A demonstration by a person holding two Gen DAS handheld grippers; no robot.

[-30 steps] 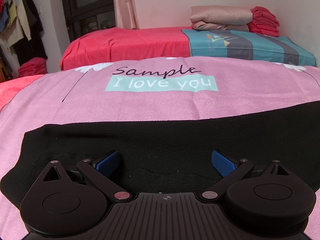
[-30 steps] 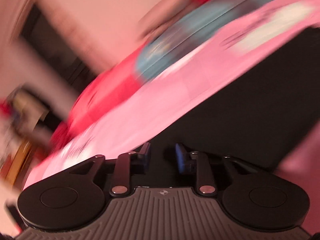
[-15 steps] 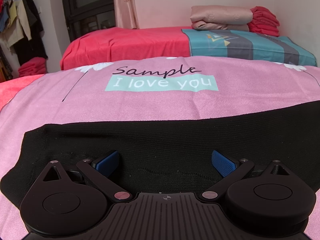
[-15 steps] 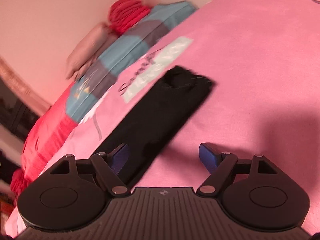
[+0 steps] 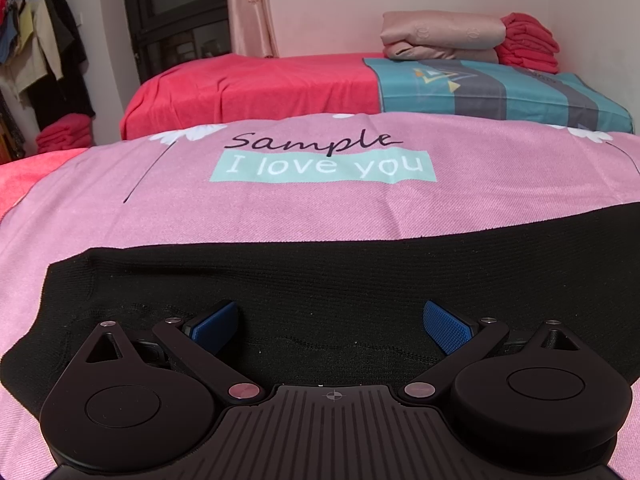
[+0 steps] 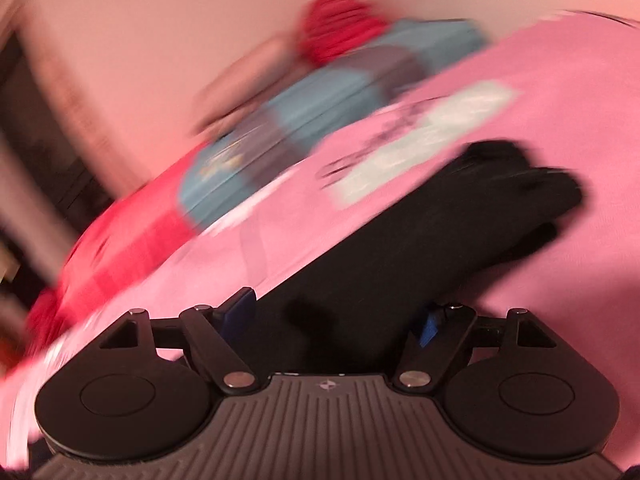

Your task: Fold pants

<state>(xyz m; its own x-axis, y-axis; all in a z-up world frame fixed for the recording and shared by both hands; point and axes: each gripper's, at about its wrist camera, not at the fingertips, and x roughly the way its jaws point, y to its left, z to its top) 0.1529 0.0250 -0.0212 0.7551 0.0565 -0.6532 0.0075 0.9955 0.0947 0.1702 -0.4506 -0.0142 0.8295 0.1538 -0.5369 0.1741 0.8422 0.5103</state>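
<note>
The black knit pants (image 5: pixel 320 276) lie flat across the pink bedspread (image 5: pixel 280 208). My left gripper (image 5: pixel 332 326) is open and rests low over one end of the pants, its blue pads apart with the fabric between and under them. In the blurred right wrist view the pants (image 6: pixel 420 240) run as a long black strip away to the upper right, with a rumpled far end. My right gripper (image 6: pixel 334 314) is open, its jaws standing either side of the near part of the strip.
The bedspread bears a "Sample I love you" print (image 5: pixel 320 164). Behind it lie a red bed (image 5: pixel 248 80), a teal striped cover (image 5: pixel 492 88), and stacked beige (image 5: pixel 440 40) and red blankets (image 5: pixel 528 42). Clothes hang at far left (image 5: pixel 36 52).
My left gripper has not moved. My right gripper opened, let the pants go, then swung back over the near part of the strip, which is now between its jaws.
</note>
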